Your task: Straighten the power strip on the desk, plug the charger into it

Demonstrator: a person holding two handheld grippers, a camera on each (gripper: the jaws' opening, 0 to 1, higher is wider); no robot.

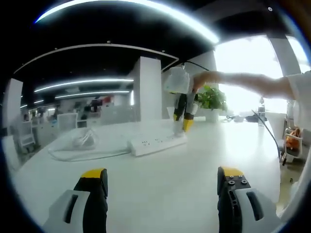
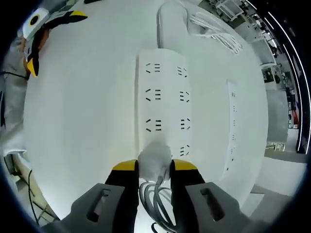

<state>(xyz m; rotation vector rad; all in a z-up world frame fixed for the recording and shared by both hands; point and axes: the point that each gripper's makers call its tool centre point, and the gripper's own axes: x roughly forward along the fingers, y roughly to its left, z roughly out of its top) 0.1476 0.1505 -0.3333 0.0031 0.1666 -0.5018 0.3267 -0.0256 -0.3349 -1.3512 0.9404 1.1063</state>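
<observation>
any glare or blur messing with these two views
Left gripper view: the window behind the right tool is blown out, ceiling strips streak, straight lines bow. Right gripper view: the white desk is overexposed and the charger is blurred, though the power strip sockets read sharp.

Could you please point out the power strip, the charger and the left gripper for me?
power strip (image 2: 164, 97): right gripper view, middle of its top face.
charger (image 2: 154, 161): right gripper view, white body between the jaws.
left gripper (image 1: 163, 187): left gripper view, midway between its yellow tips.

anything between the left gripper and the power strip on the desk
No, only bare white desk lies between the open left gripper and the power strip, seen in the left gripper view.
</observation>
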